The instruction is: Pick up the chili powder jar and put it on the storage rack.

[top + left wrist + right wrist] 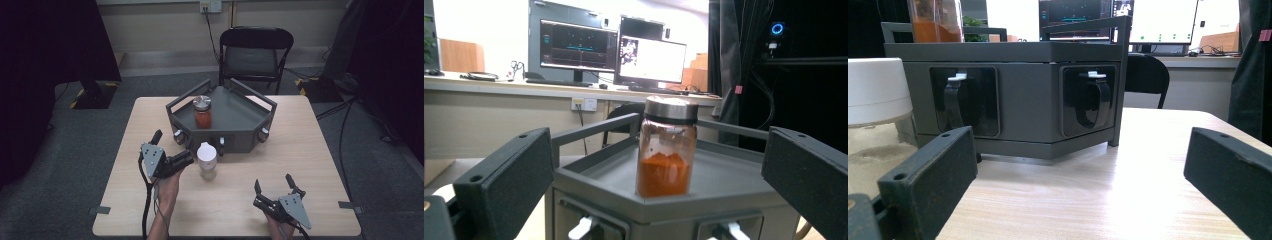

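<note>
A jar of orange powder with a metal lid stands upright on top of a grey six-sided rack. A clear jar with a white lid stands on the table just in front of the rack. My left gripper is open, left of the white-lidded jar and apart from it. In the left gripper view the open jaws frame the orange jar from a distance. My right gripper is open over the table's front right, holding nothing. The right gripper view has the white-lidded jar at its left edge.
The rack's front faces carry recessed black latches with small white knobs. The wooden table has bare room to the right of the rack. A black folding chair stands behind the table. Cables lie on the floor at right.
</note>
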A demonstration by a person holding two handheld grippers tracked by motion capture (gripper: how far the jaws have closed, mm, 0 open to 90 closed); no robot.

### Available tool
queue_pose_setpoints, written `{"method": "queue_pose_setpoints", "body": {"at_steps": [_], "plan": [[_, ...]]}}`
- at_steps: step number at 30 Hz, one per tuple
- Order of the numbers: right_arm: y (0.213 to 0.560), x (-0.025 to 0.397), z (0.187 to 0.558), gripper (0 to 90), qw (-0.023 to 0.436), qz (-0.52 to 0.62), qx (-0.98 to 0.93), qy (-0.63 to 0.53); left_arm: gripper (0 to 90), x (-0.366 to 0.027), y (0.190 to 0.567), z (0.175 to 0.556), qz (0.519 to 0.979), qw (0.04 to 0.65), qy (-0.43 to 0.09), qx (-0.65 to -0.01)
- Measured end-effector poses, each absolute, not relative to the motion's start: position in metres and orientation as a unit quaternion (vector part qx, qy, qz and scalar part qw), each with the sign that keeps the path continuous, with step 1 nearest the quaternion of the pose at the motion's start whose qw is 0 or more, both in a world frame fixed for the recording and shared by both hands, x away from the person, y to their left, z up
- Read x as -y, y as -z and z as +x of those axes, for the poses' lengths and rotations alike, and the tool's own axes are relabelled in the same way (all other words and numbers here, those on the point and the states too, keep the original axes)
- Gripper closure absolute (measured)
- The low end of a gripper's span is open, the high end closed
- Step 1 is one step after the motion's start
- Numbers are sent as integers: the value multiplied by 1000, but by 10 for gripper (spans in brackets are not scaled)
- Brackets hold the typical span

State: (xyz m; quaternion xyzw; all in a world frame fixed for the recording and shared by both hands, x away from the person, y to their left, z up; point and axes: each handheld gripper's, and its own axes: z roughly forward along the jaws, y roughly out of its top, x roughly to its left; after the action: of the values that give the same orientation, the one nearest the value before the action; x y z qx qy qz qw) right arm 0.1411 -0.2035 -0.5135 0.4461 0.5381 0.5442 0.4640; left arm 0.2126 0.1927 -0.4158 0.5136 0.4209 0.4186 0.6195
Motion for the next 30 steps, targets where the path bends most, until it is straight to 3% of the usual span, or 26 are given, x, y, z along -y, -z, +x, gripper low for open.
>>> {"method": "queue_pose_setpoints", "body": {"at_steps": [30], "plan": [[514,203,141,0,465,447,-537,-544,1,-208,484,150,493,613,-439,-434]]}}
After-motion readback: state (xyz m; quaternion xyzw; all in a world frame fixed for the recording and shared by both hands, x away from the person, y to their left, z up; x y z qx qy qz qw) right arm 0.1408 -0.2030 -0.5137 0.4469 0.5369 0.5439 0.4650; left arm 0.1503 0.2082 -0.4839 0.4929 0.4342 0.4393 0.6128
